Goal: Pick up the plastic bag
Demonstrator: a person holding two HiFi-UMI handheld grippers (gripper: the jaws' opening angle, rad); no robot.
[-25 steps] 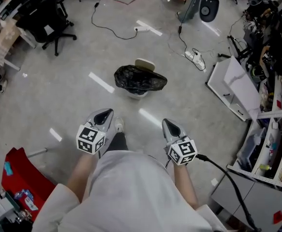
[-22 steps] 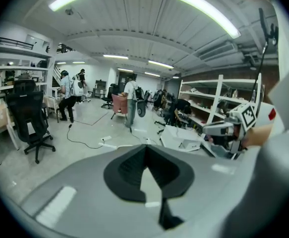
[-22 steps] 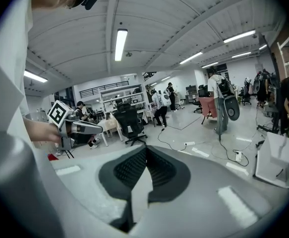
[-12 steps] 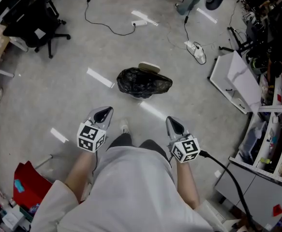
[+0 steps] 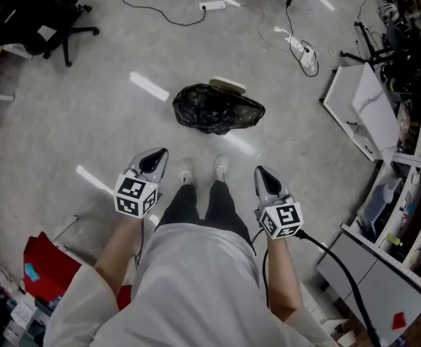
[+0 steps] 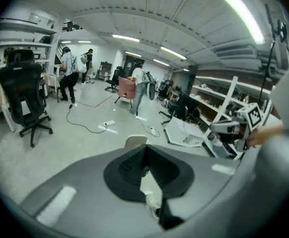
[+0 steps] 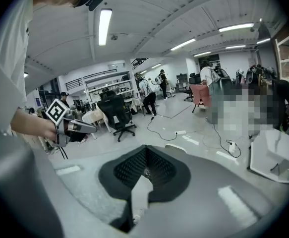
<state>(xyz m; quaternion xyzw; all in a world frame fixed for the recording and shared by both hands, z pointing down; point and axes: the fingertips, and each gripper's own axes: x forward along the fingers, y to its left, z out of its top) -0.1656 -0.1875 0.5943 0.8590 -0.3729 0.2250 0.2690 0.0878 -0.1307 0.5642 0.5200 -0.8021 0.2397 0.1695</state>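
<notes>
Zero progress: plastic bag [image 5: 217,109] untouched at 12 o'clock; left gripper [image 5: 156,159] and right gripper [image 5: 263,177] jaws together, empty, well short.

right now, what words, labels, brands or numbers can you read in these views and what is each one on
No text is readable in any view.
Left gripper and right gripper: the cubes carry black-and-white square markers, no letters.
Plastic bag: plain black, no print.
Red box: blue label, too small to read.
Shelves: item labels too blurred to read.
</notes>
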